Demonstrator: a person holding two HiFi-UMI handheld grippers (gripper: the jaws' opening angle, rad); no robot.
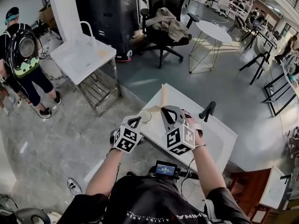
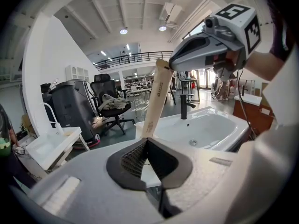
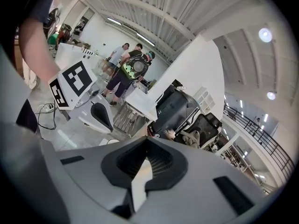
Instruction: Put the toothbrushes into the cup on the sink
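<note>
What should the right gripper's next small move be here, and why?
Probably carry the long beige toothbrush pack sideways until its lower end hangs over the pale round cup on the white sink corner. The right gripper is shut on the pack's upper end and holds it tilted near the sink's edge, while the cup sits left of it in the head view.

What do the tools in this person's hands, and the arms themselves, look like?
The left gripper and right gripper are light grey plastic shells with black ribbed pads lining their two jaws. Each carries a white cube printed with black square markers. The person wears a black top, forearms bare, with a thin band on the right wrist.
</note>
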